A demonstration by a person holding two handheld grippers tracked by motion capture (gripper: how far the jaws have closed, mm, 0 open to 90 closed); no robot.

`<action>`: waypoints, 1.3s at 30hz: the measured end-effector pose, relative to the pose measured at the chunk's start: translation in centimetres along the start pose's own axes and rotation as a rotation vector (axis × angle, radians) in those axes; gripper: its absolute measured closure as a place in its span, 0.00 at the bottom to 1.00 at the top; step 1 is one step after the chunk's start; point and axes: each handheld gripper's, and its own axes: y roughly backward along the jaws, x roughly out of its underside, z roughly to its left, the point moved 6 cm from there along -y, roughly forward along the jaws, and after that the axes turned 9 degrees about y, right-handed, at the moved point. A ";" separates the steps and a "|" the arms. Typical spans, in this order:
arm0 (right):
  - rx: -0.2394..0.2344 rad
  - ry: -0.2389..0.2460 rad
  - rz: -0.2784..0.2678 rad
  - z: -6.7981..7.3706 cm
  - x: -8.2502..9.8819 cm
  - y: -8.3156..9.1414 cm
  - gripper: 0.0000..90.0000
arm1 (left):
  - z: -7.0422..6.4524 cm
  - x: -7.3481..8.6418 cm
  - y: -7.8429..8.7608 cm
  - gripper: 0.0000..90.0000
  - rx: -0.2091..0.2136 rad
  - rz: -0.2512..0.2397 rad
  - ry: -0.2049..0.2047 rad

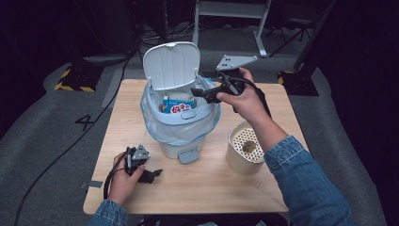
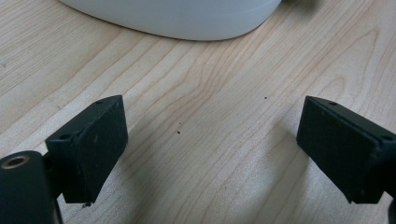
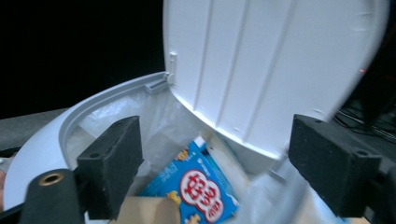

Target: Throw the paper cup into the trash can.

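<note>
A small white pedal bin (image 1: 181, 123) with a plastic liner stands mid-table, its lid (image 1: 171, 64) raised. Inside lies a blue snack box (image 1: 178, 106) with red-and-white print, which the right gripper view shows as the blue box (image 3: 198, 186) under the lid (image 3: 275, 65). My right gripper (image 1: 201, 93) hovers open over the bin's right rim, nothing between its pads (image 3: 114, 163). My left gripper (image 1: 153, 175) rests low near the table's front left, open above bare wood, with the bin's base (image 2: 177, 18) just ahead of it.
A cream cylindrical container (image 1: 244, 148) with a perforated insert and a small brownish lump stands right of the bin. The bin's foot pedal (image 1: 188, 156) sticks out toward me. The wooden table (image 1: 211, 188) ends close behind the bin; cables and stands lie on the floor beyond.
</note>
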 end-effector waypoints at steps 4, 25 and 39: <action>0.033 -0.014 0.018 -0.4 0.2 2.2 0.25 | 0.0 0.0 0.0 0.10 0.000 0.001 0.001; 0.139 -0.105 0.110 -1.5 5.5 14.2 0.31 | 0.5 0.4 0.4 0.10 -0.007 0.001 0.008; 0.190 -0.135 0.178 -1.6 11.2 19.2 0.33 | 0.5 0.4 0.4 0.10 -0.007 0.001 0.008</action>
